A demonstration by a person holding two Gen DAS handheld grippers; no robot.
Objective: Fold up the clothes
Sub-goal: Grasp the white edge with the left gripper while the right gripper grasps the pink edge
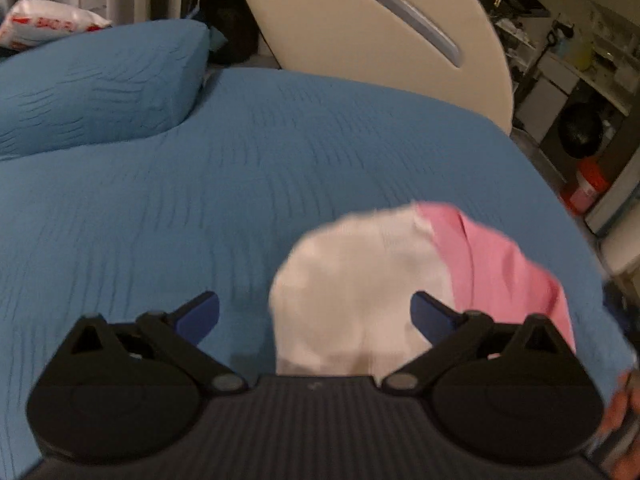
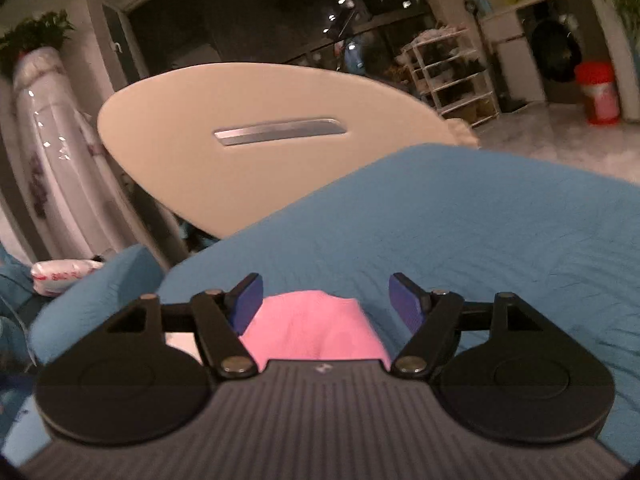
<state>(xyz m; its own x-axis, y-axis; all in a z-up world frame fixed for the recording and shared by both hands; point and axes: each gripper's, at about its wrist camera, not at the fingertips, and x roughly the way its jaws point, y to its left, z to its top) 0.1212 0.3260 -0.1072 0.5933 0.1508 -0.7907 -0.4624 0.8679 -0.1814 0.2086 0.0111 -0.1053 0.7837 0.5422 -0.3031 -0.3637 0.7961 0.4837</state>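
A white and pink garment (image 1: 384, 272) lies bunched on the blue bedspread (image 1: 200, 200). In the left wrist view its white part lies between and below my left gripper's (image 1: 316, 312) blue fingers, with the pink part (image 1: 500, 264) to the right. My left gripper is open and holds nothing. In the right wrist view the pink part (image 2: 316, 328) lies just under my right gripper (image 2: 326, 300), which is open with its jaws wide apart and empty. The near part of the garment is hidden by both gripper bodies.
A blue pillow (image 1: 92, 84) lies at the back left with a white and red packet (image 1: 44, 26) behind it. A beige headboard (image 2: 256, 132) stands past the bed. Shelves (image 2: 452, 76) and a red-lidded container (image 2: 598, 92) stand beyond the bed's right edge.
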